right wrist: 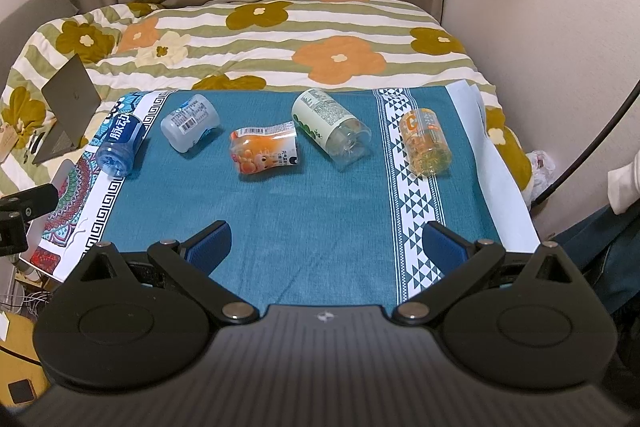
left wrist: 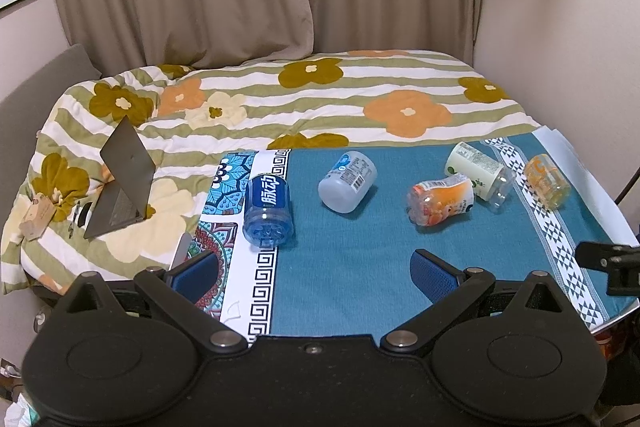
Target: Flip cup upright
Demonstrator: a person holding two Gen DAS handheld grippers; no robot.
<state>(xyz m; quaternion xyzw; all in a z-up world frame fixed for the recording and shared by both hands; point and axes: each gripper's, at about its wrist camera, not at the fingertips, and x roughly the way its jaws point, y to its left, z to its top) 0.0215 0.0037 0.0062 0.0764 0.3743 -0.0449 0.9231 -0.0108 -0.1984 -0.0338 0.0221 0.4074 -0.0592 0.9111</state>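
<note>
Your fingers on both the left gripper (left wrist: 314,273) and the right gripper (right wrist: 326,247) were spread wide and held nothing, hovering over the near edge of the counter (right wrist: 320,219). Five cups lay on their sides in a row at the far side: blue cup (right wrist: 120,145), white cup (right wrist: 190,128), orange cup (right wrist: 262,151), cream cup (right wrist: 330,129), yellow cup (right wrist: 426,146).

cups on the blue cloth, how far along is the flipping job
Nothing looks done: all five cups lie on their sides, the blue cup, white cup, orange cup, green cup and yellow cup. Nothing is in hand; the left gripper and right gripper are open and empty. All five remain.
</note>
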